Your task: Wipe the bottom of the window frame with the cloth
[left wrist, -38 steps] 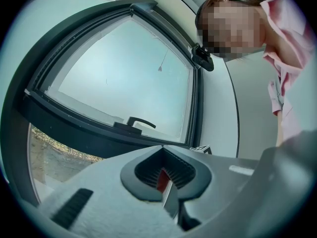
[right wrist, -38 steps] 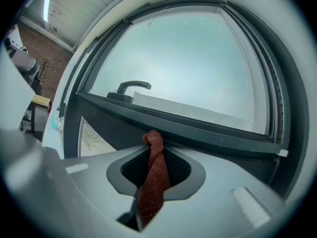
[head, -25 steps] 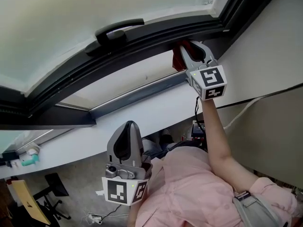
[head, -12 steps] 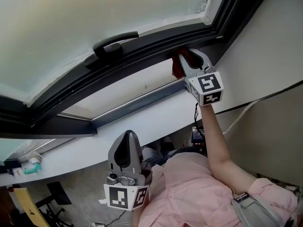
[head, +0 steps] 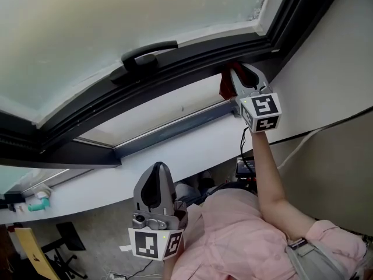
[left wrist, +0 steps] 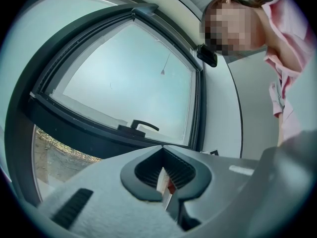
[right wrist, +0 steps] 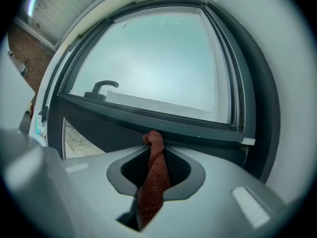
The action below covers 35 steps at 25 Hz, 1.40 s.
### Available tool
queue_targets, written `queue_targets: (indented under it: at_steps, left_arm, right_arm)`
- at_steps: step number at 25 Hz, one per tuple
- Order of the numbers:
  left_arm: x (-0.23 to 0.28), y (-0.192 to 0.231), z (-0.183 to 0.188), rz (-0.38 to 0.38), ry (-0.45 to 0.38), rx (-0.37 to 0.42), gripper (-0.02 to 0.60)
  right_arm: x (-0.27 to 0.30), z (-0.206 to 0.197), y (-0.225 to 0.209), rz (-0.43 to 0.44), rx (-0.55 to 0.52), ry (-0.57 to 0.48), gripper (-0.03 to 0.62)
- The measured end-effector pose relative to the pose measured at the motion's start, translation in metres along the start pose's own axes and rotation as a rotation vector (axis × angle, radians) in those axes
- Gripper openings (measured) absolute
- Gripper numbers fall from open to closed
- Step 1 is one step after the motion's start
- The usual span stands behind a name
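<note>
My right gripper (head: 238, 74) is raised to the dark window frame (head: 175, 63) near its right corner and is shut on a reddish-brown cloth (head: 226, 81). In the right gripper view the cloth (right wrist: 152, 177) sticks up between the jaws and its tip touches the frame's bottom rail (right wrist: 163, 123). The left gripper (head: 155, 182) hangs low in front of the person's chest, shut with nothing held, far from the frame. A black window handle (head: 145, 54) sits on the rail left of the cloth.
The sash is tilted open; a grey sill rail (head: 169, 127) runs below it. A white wall (head: 338, 57) stands to the right with cables (head: 303, 136) along it. Below are a desk edge with small items (head: 35, 200) and a chair (head: 64, 244).
The right gripper with the cloth has shifted slightly right along the frame's bottom rail, toward the corner. The left gripper has stayed where it was.
</note>
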<state>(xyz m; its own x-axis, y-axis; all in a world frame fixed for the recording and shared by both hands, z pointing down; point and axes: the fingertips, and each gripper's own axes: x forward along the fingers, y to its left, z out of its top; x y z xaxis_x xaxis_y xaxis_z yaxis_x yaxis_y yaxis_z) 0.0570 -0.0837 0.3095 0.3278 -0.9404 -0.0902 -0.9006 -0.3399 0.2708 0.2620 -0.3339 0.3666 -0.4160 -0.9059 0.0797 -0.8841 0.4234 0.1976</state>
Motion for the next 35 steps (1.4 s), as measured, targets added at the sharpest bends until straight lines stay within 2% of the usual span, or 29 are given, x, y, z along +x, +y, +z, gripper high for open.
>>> queue_targets:
  at_steps: [8,18,24,35]
  left_arm:
    - [0.008,-0.003,-0.002,-0.017,0.003,-0.004,-0.002]
    - [0.016,-0.006,-0.003,-0.026,0.007,-0.010,-0.002]
    - [0.019,-0.007,-0.003,-0.027,0.009,-0.016,-0.002]
    - [0.027,-0.007,-0.002,-0.037,0.004,-0.017,-0.002]
  right_arm:
    - [-0.005,-0.004,-0.030,-0.061,0.025,0.010,0.064]
    - [-0.007,-0.008,-0.044,-0.077,0.071,-0.004,0.063]
    - [-0.010,-0.011,-0.058,-0.101,0.075,0.006,0.063]
    - [-0.008,-0.009,-0.060,-0.090,0.045,-0.018,0.057]
